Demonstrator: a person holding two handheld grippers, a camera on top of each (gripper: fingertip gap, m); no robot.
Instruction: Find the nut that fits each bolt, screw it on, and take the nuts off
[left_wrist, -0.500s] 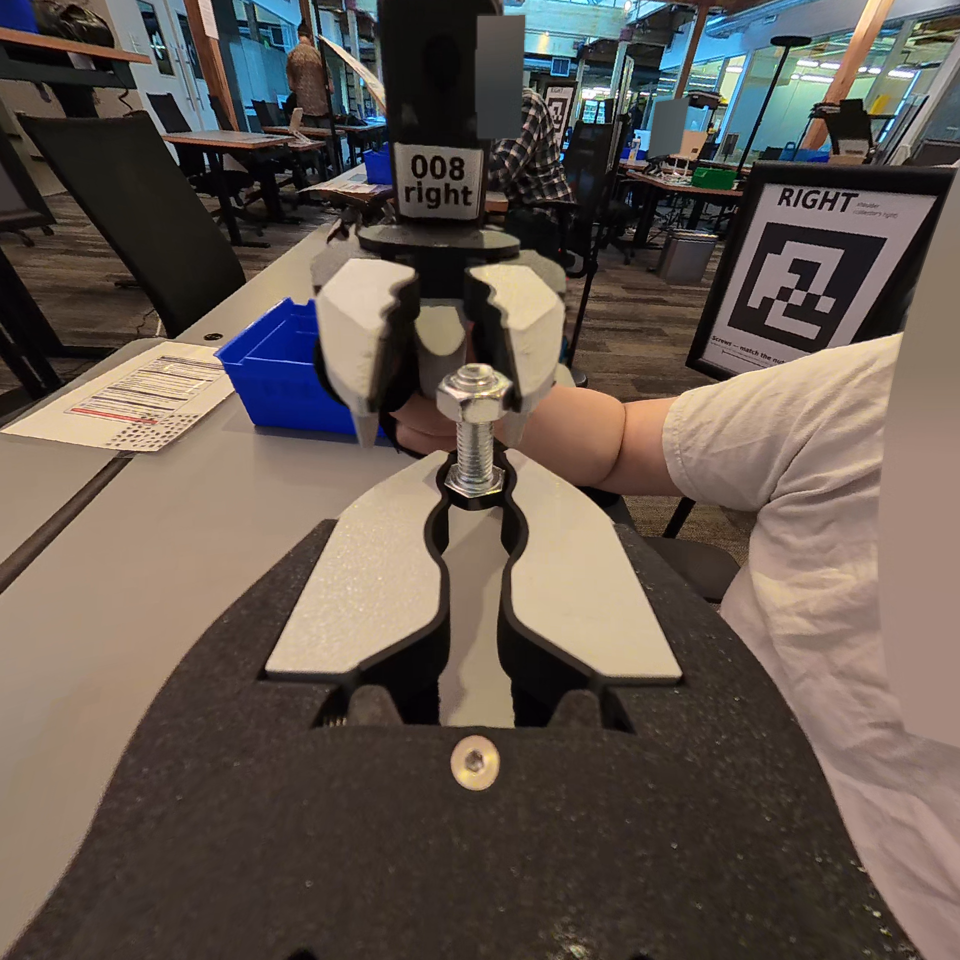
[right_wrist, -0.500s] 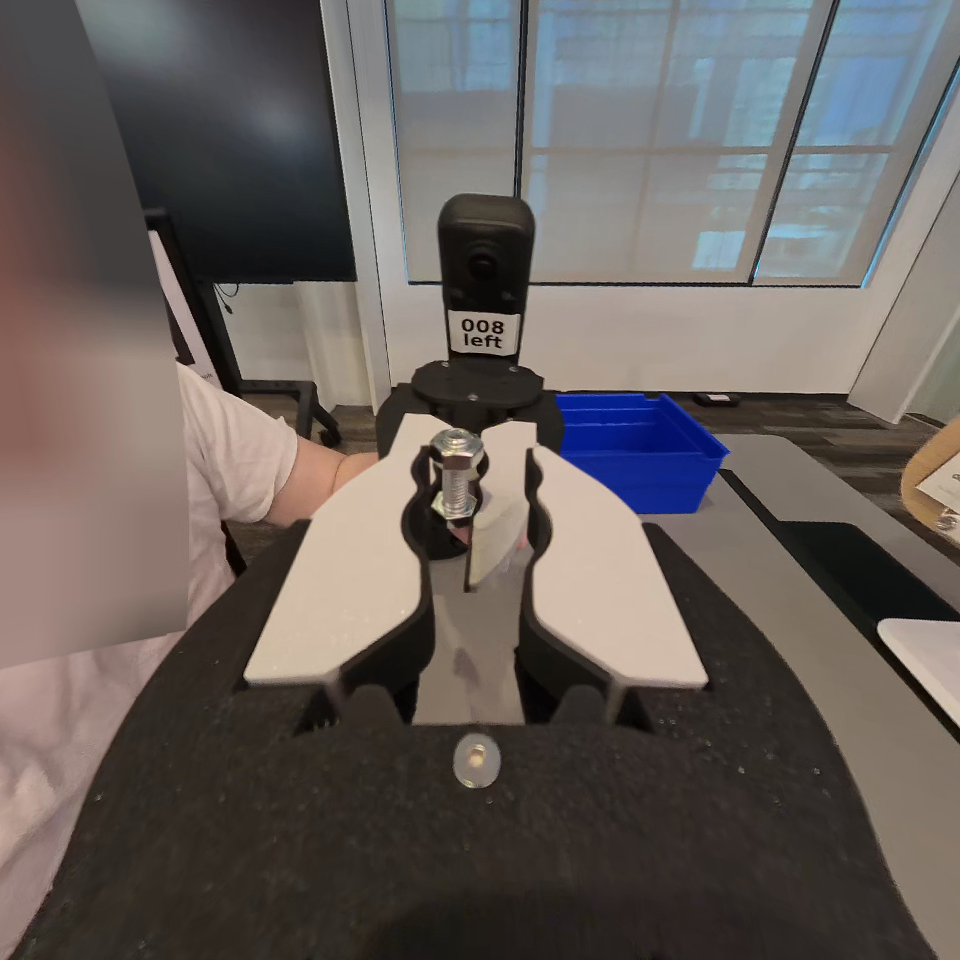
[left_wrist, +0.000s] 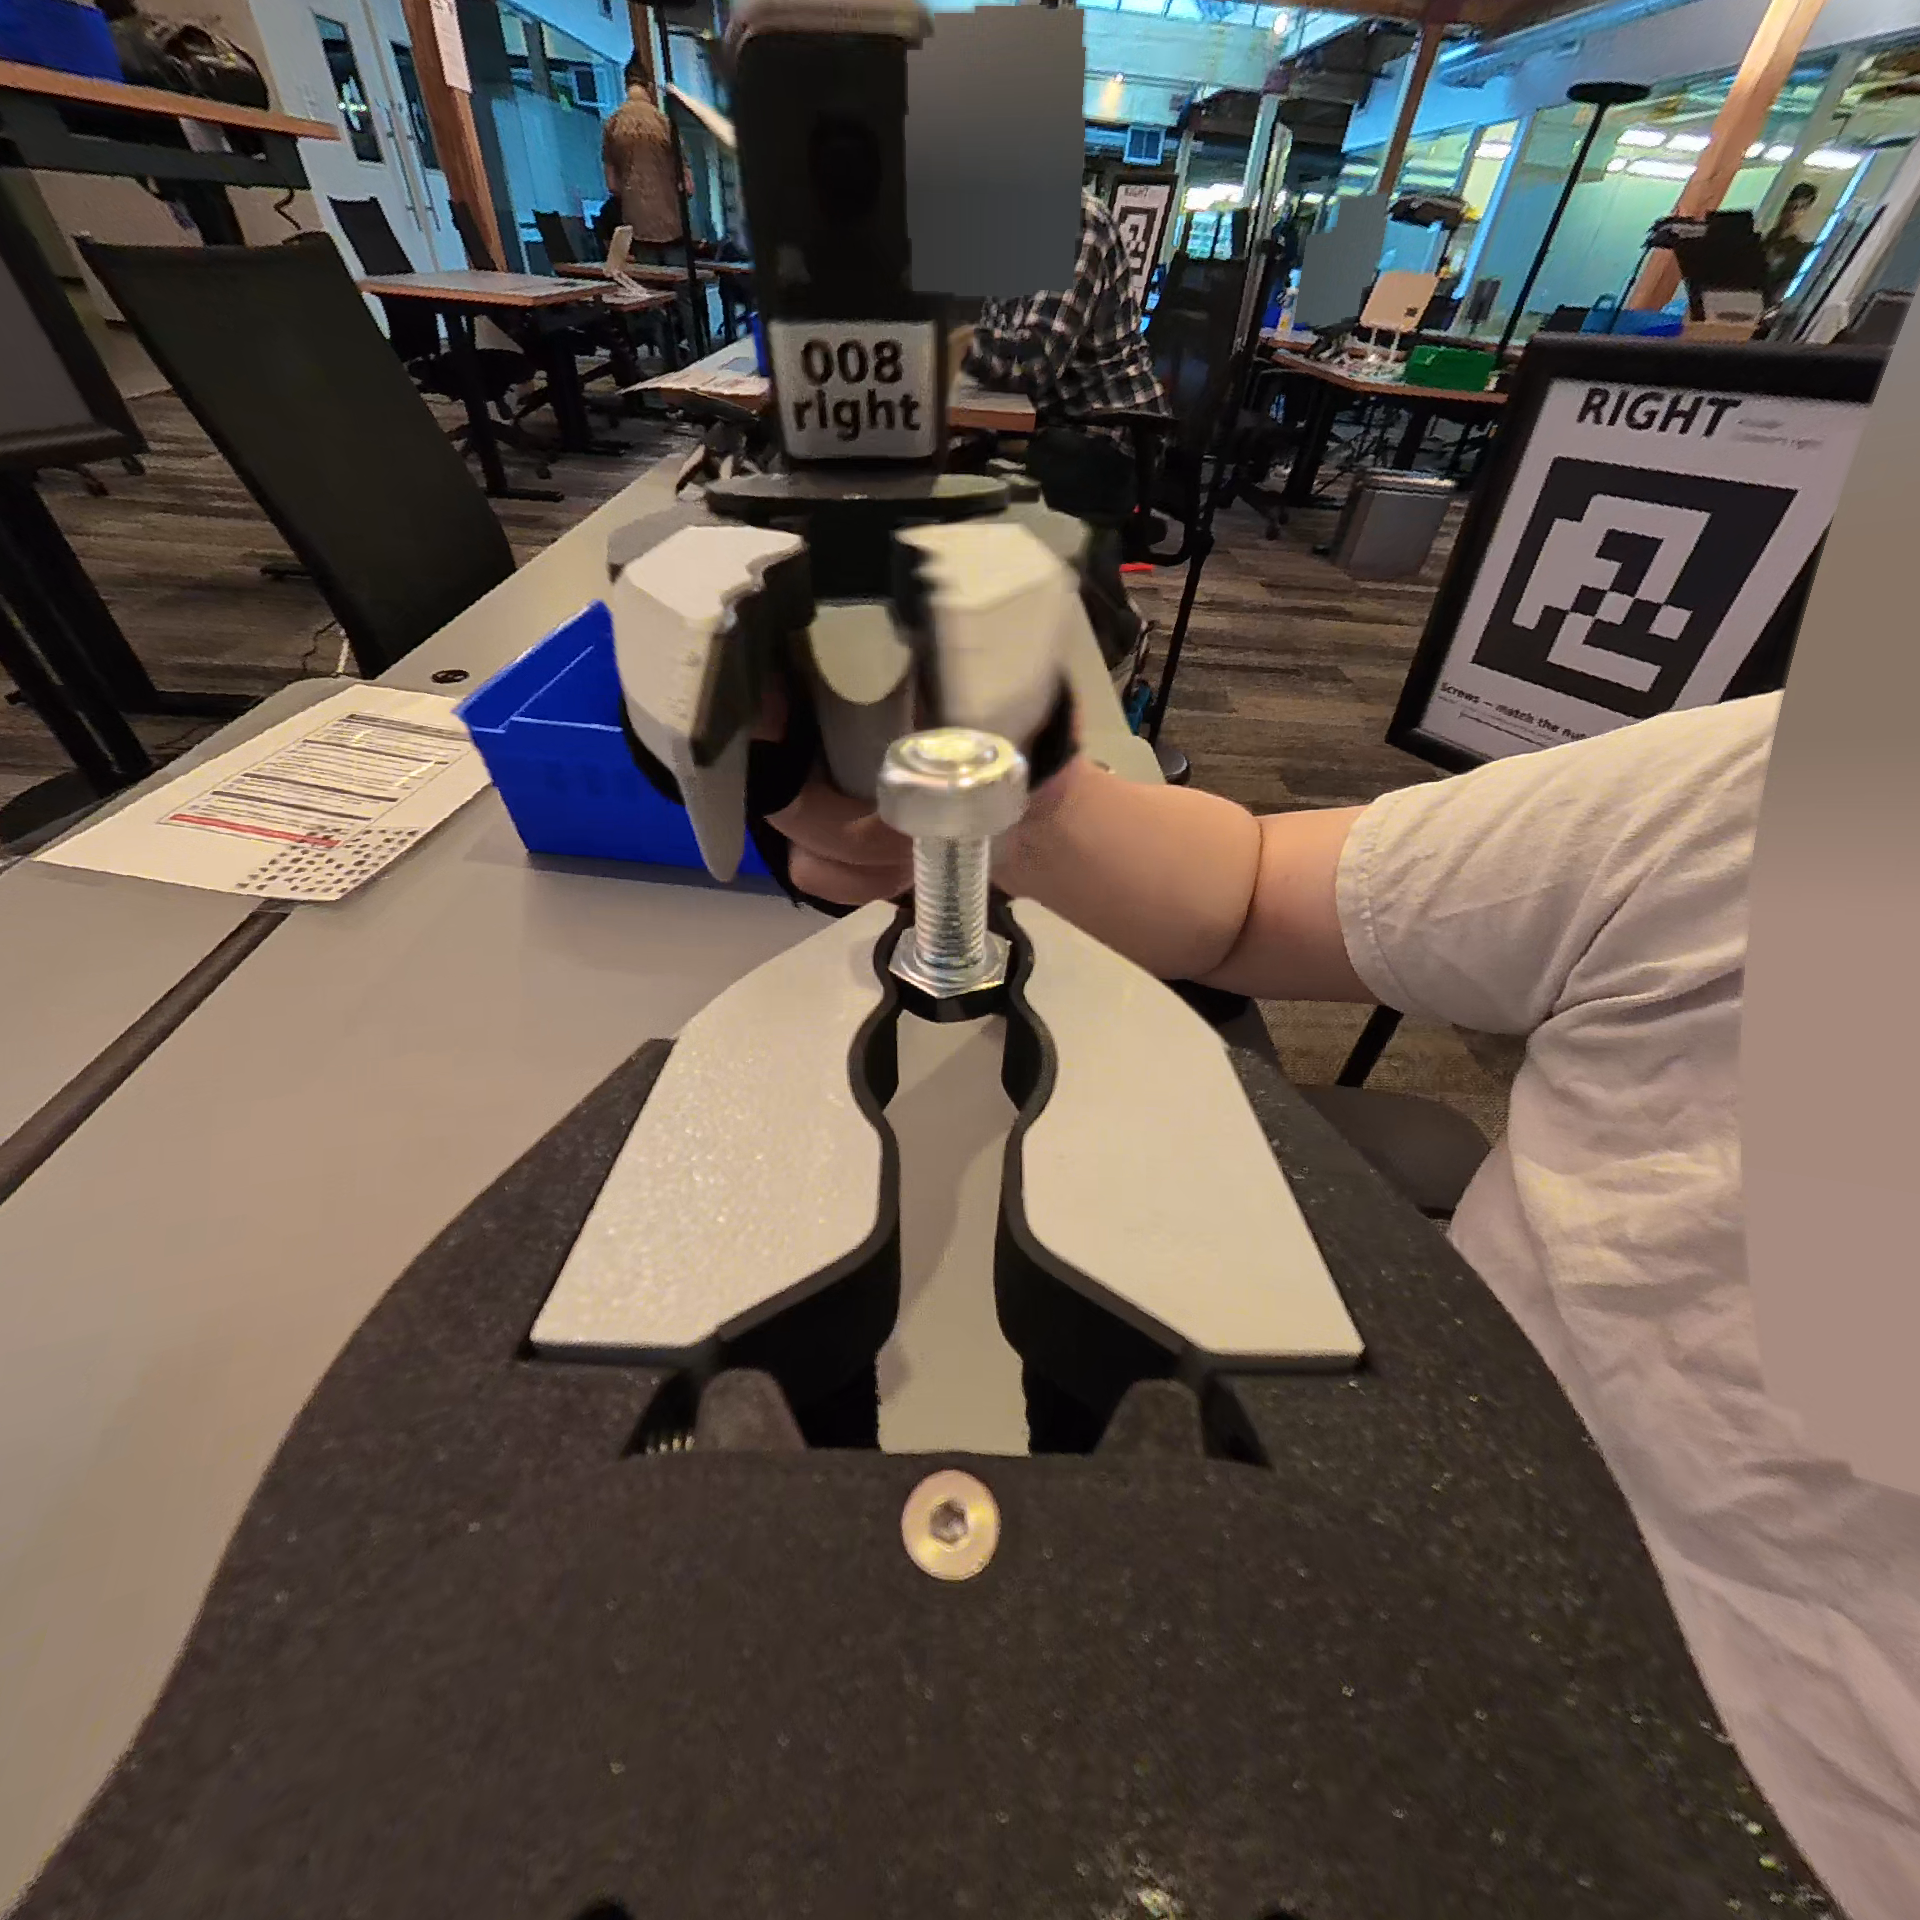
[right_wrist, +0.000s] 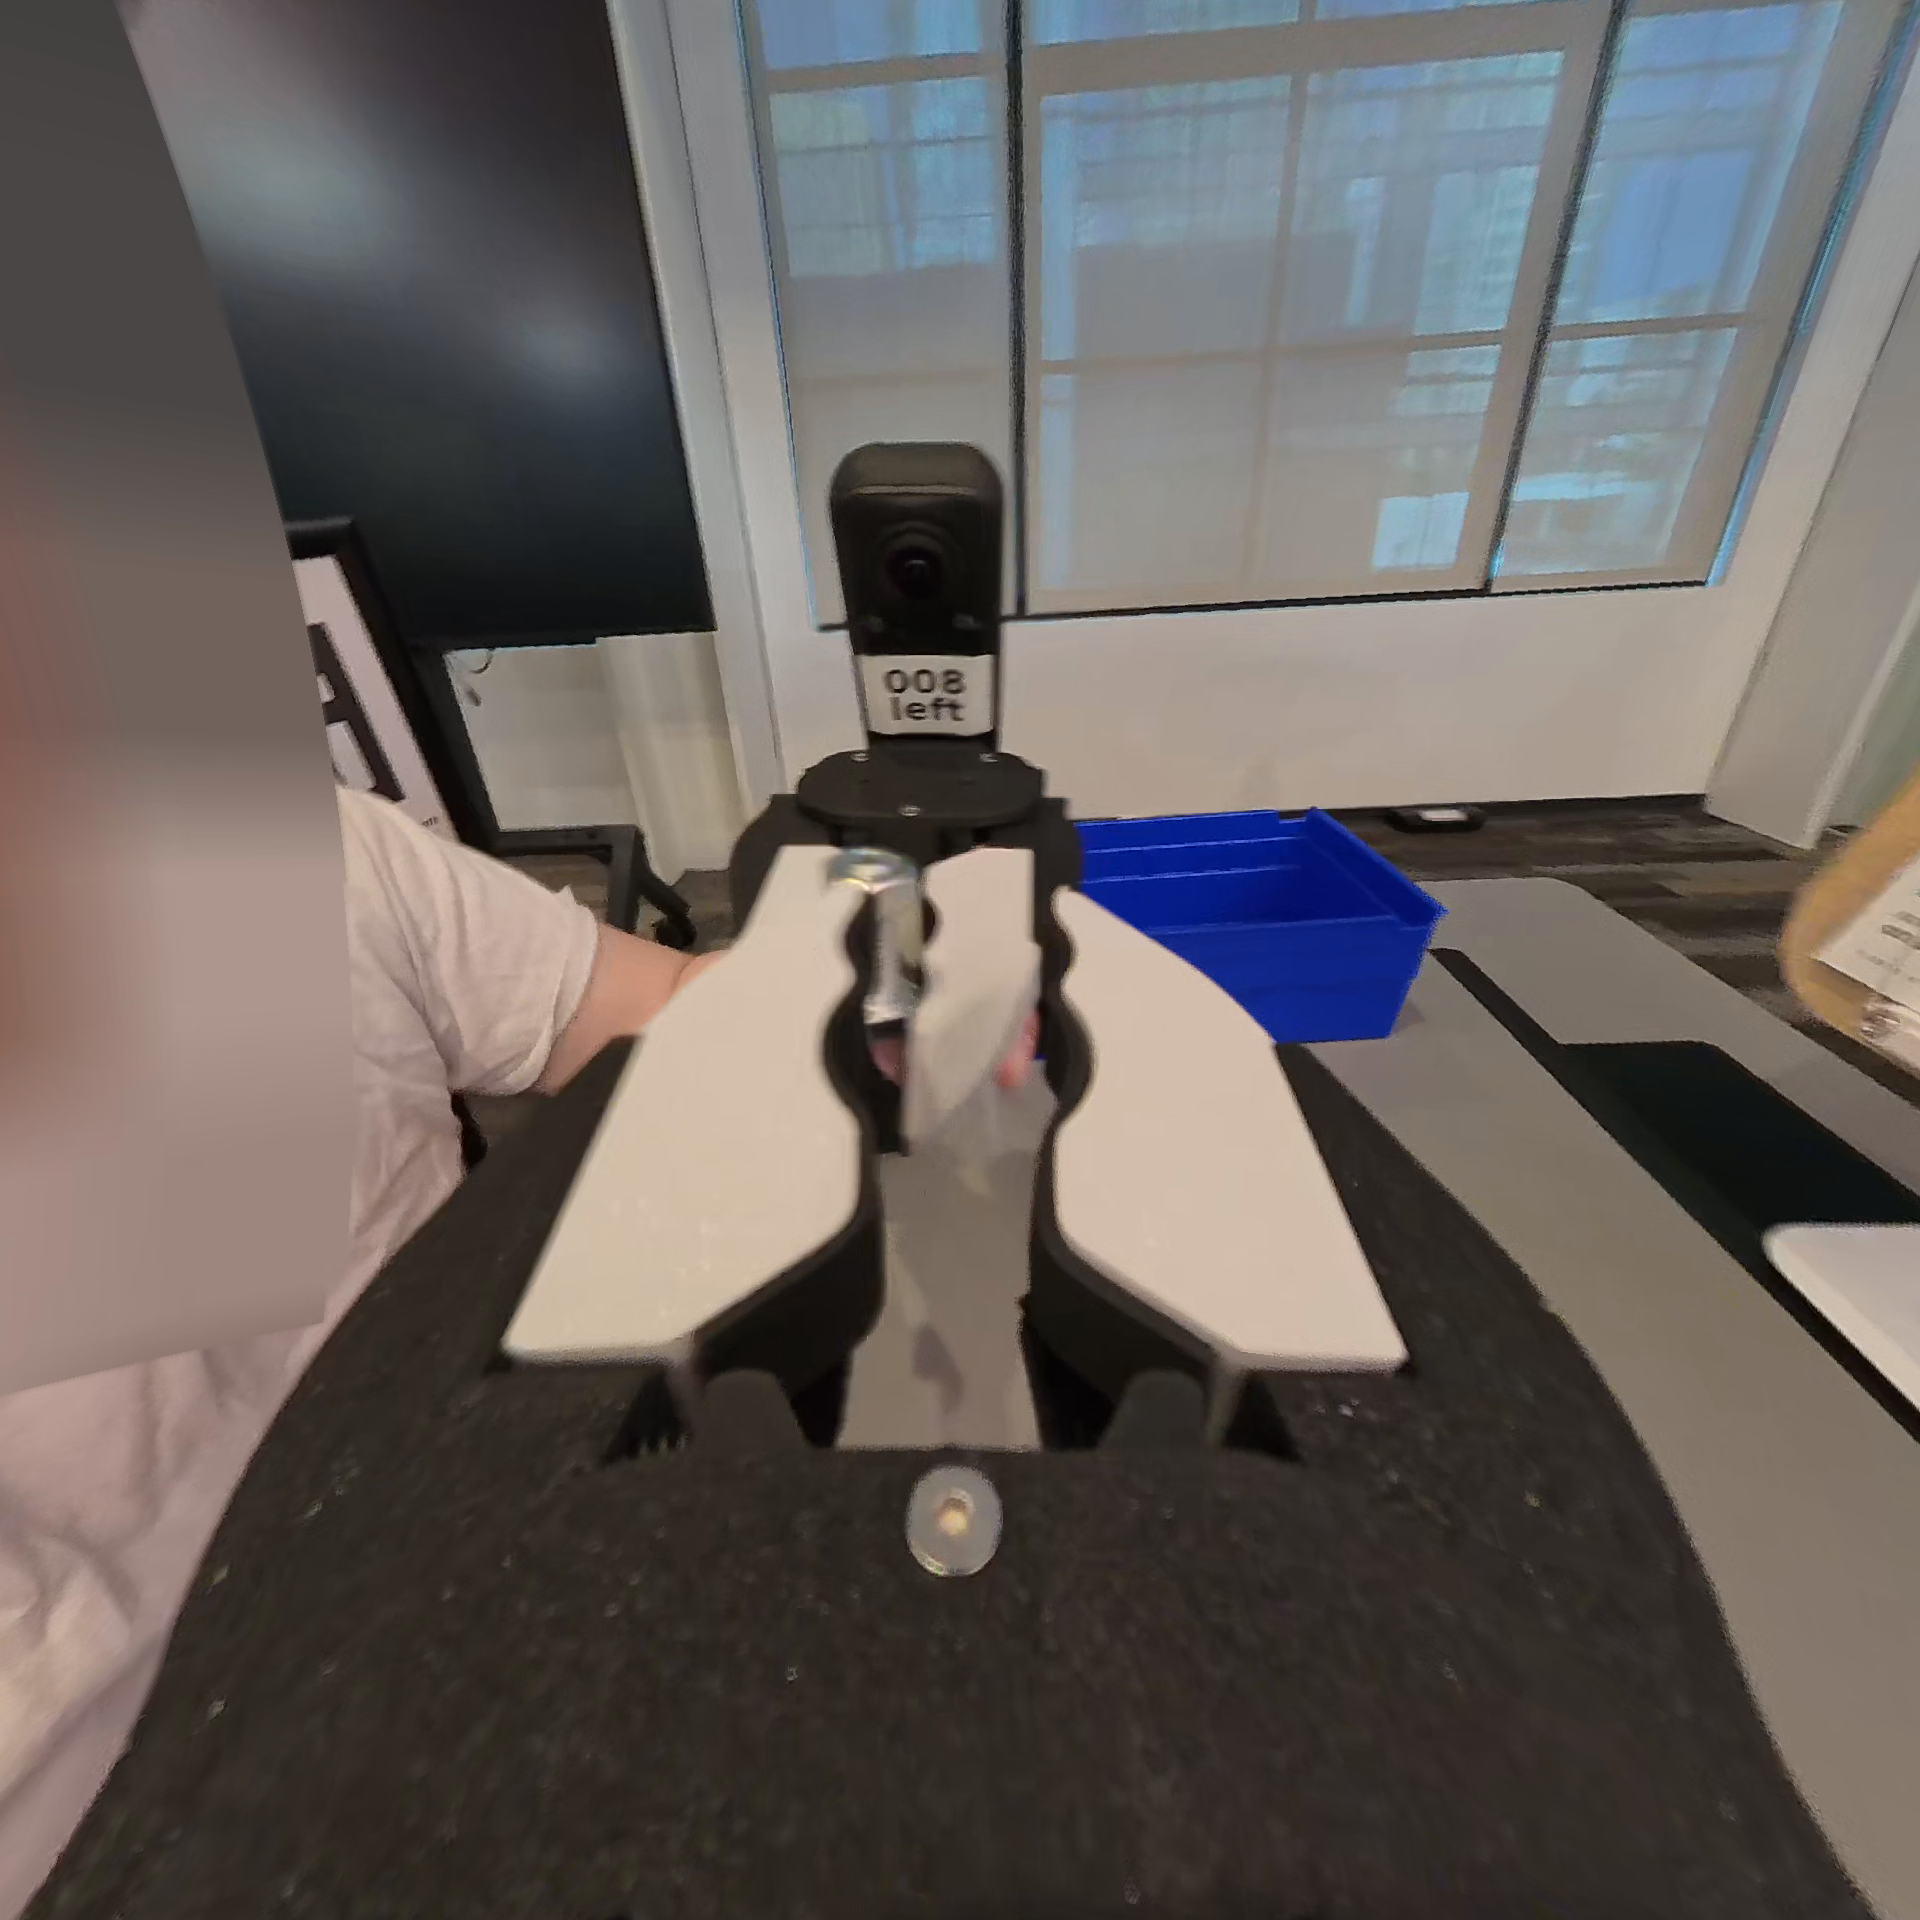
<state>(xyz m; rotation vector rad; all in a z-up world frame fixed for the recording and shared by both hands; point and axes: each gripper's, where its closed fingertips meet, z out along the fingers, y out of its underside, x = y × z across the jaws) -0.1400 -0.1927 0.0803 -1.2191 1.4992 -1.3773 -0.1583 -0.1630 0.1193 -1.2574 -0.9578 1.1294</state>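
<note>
Bolt (left_wrist: 951, 831) stands upright between the two tools, head up, its long axis vertical, held in the air over the grey table (left_wrist: 312, 1039) near its front edge. The left gripper (left_wrist: 948, 977) is clenched on the nut (left_wrist: 951, 971) at the shank's lower end. The right gripper (right_wrist: 940, 935) faces it with its jaws parted, grasping nothing, the bolt head just before it and nearest, so my guess is it closes there to turn.

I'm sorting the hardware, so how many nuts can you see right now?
1. The nut sits low on the bolt, clamped in the left hand-held gripper. The blue bin looks empty from here; others may lie out of view.
</note>
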